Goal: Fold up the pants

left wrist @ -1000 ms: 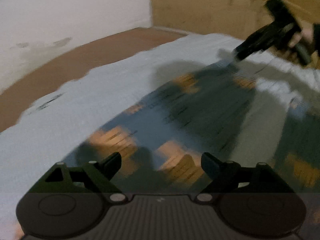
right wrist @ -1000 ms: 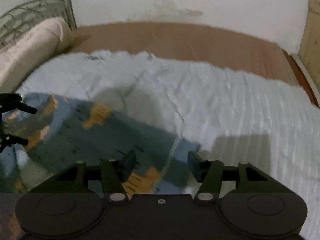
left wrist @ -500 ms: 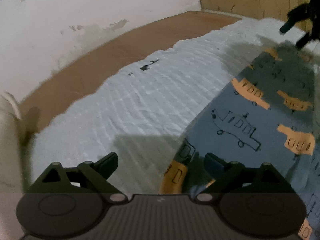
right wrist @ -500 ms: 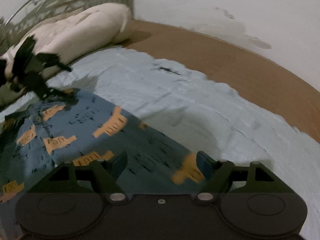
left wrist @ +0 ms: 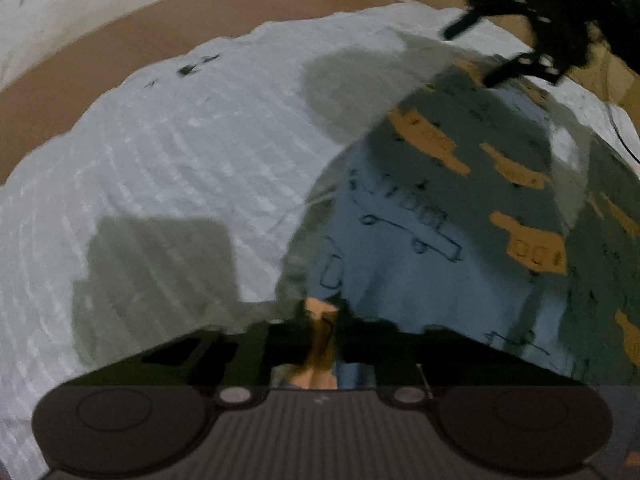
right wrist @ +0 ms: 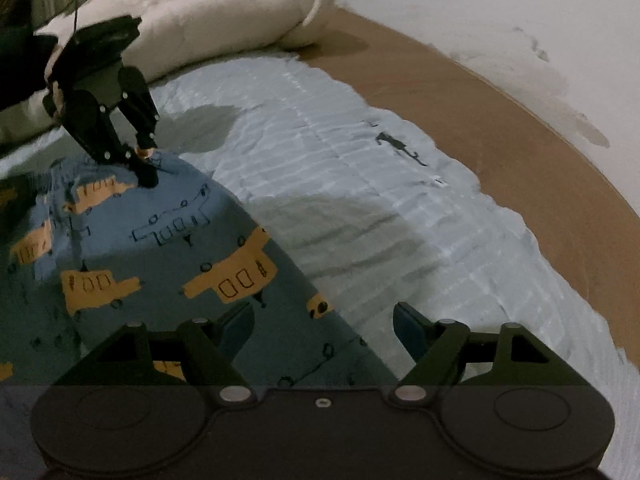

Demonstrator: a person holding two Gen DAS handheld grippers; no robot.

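Pale quilt point(right wrist: 360, 184) over brown mattress point(right wrist: 520, 152), pillow point(right wrist: 208, 12) behind; printed pants point(right wrist: 168, 248) spread on quilt, left gripper point(left wrist: 320, 336) just snapped closed, pinching their edge, right gripper point(right wrist: 324, 320) jaws wide, empty, over opposite edge.

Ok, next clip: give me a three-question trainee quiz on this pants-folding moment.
1. True or false: the left tongs are shut on the pants.
2. The right tongs are: A) shut on the pants B) open over the pants' edge C) gripping the pillow.
3. What lies directly under the pants?

Key: 1 true; 2 B; 3 the pale blue blanket.
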